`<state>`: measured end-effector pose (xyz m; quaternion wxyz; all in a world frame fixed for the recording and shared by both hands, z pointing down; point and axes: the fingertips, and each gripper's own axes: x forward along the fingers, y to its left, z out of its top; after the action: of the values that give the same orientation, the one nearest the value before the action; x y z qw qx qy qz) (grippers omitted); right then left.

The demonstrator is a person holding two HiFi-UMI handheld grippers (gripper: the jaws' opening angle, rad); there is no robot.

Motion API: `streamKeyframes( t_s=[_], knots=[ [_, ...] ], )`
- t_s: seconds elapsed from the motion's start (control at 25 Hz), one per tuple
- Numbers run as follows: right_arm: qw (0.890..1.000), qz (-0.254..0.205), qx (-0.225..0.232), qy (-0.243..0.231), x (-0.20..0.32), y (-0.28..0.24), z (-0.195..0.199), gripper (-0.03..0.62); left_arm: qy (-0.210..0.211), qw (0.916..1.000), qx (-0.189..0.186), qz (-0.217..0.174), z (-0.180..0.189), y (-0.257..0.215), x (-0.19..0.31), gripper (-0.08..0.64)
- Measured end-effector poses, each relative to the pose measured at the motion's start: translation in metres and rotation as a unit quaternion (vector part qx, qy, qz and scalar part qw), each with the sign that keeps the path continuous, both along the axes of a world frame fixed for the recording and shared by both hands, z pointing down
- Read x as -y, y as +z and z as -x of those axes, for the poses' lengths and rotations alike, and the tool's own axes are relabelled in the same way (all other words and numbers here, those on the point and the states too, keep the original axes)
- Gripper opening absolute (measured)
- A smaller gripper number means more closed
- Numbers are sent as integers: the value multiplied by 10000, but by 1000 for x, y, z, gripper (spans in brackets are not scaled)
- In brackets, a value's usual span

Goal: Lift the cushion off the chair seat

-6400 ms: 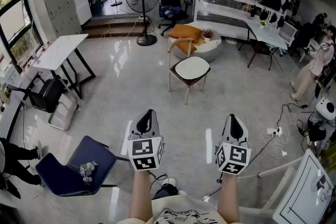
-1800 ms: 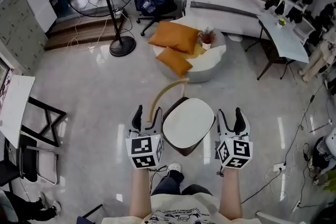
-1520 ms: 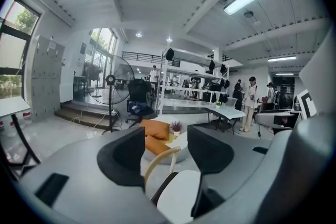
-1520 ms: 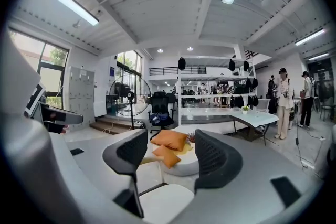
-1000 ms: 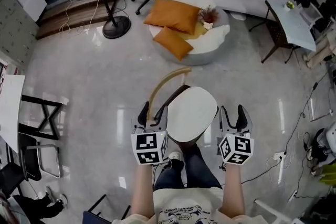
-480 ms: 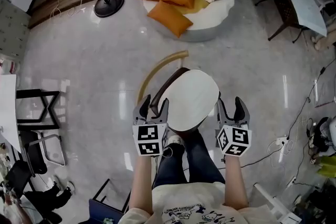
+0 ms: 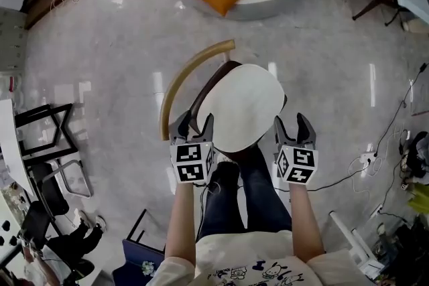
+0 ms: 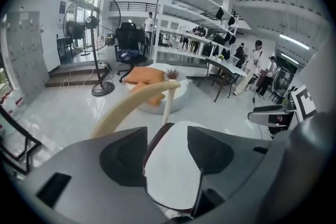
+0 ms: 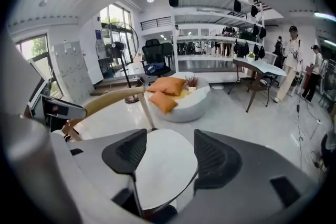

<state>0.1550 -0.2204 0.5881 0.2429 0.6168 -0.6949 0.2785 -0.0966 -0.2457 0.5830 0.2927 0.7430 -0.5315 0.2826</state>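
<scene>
Chair (image 7: 203, 89) legs are hidden under the seat in the head view, and each gripper's own body cuts off the near edge of the cushion (image 7: 240, 107) in its view. We hold the left gripper (image 7: 194, 125) and right gripper (image 7: 291, 125) wide open and empty, one just beside each near corner of the cushion; we cannot tell whether they touch it. The cushion lies flat on the dark seat: white, smooth, a rounded oval. The backrest (image 7: 179, 76) is a curved pale wooden band at far left.
</scene>
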Motion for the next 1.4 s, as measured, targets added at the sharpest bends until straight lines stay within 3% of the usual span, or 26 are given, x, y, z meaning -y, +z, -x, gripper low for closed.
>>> streamKeyframes(
  t_s=[0.48, 0.76, 1.08, 1.28, 1.4],
  knots=[
    [9955, 922, 234, 19, 4, 153, -19, 287, 49, 9963, 279, 810, -15, 155, 19, 249],
    [9891, 1444, 235, 164, -3, 235, -38, 278, 306, 9905, 535, 1229, -28, 237, 32, 249],
    [9804, 1908, 301, 391, -20, 303, -43, 268, 416, 9850, 676, 1534, -20, 302, 37, 255],
    [9738, 2196, 419, 409, -28, 336, -42, 267, 739, 9772, 954, 1749, -26, 334, 38, 258],
    [9712, 2280, 538, 430, -29, 347, -43, 258, 781, 9749, 925, 1871, -31, 346, 39, 240]
  ],
)
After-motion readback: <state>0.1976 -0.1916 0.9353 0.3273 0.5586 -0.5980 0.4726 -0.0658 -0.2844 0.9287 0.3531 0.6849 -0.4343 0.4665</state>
